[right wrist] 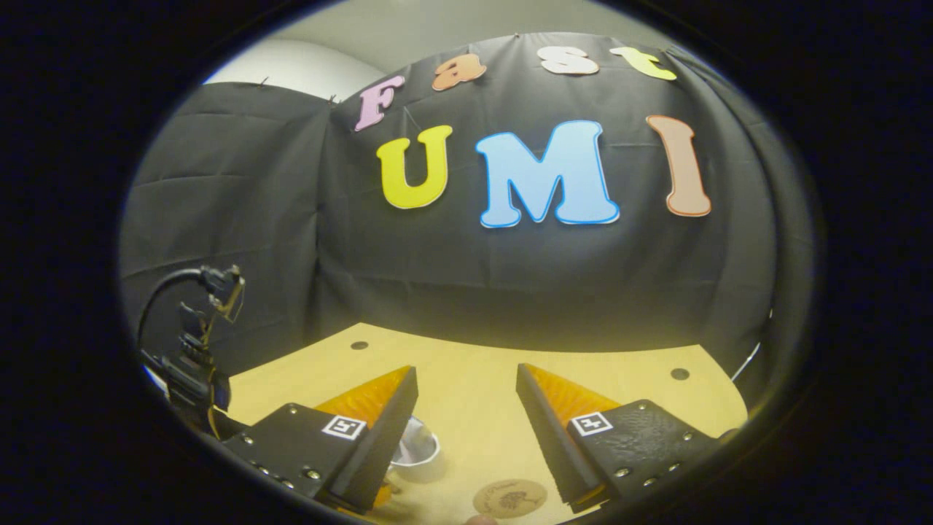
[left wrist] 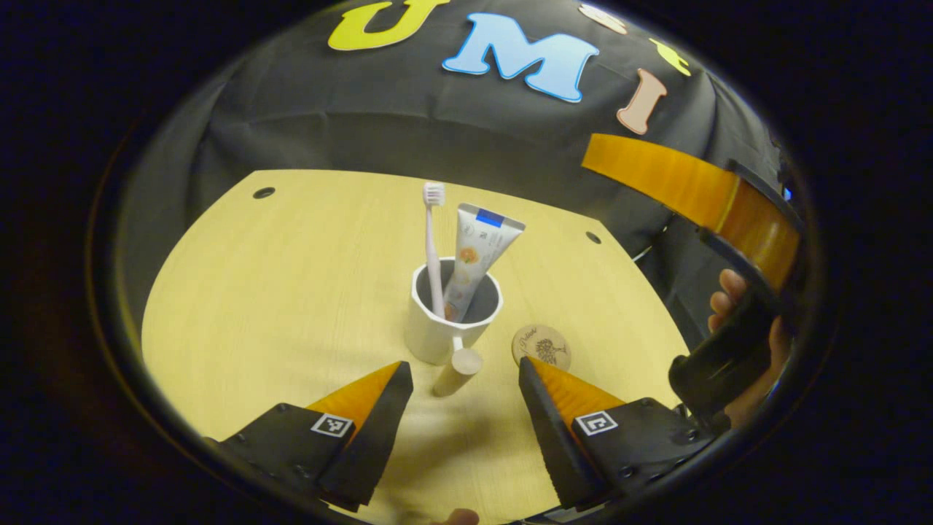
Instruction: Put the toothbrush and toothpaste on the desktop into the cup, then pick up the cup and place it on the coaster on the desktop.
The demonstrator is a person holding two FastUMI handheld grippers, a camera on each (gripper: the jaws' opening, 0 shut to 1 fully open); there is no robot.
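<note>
A white cup (left wrist: 437, 332) stands upright mid-table with a pale toothbrush (left wrist: 433, 240) and a toothpaste tube (left wrist: 477, 255) upright inside it. Its wooden handle (left wrist: 458, 370) points toward my left gripper (left wrist: 466, 375), which is open just short of the handle, a finger on either side. A round wooden coaster (left wrist: 541, 346) lies flat just right of the cup. My right gripper (right wrist: 466, 379) is open, holds nothing and is raised above the table; under it I see part of the cup (right wrist: 421, 450) and the coaster (right wrist: 510, 497).
The light wooden table (left wrist: 255, 292) has small dark holes near its far corners (left wrist: 264, 192). In the left gripper view a hand (left wrist: 729, 295) holds the other gripper high at the right. A dark device with a cable (right wrist: 197, 350) stands beyond the table's left edge.
</note>
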